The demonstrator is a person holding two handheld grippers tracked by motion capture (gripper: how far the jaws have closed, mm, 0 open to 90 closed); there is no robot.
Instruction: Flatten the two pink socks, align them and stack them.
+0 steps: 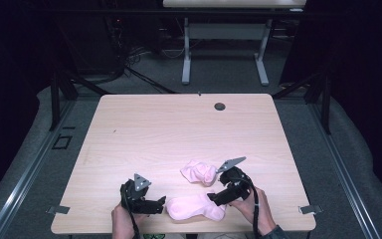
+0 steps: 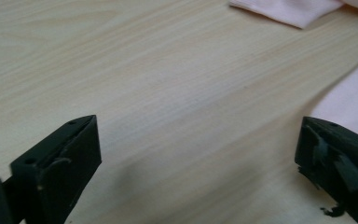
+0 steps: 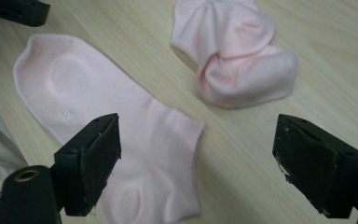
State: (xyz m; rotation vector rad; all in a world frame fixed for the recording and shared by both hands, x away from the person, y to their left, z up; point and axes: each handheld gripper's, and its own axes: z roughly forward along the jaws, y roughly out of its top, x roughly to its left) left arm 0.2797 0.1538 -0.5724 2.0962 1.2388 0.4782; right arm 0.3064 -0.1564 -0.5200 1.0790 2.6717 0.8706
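- One wooden table (image 1: 179, 129) carries everything, all of it near the person's edge.
- Flat pink sock (image 1: 195, 207) lies spread out between the two grippers.
- Crumpled pink sock (image 1: 199, 172) sits just beyond it, apart.
- Right gripper (image 1: 213, 197) hovers at the flat sock's cuff, jaws wide, gripping nothing.
- Left gripper (image 1: 160, 203) stands just beside the sock's toe, jaws wide, empty.
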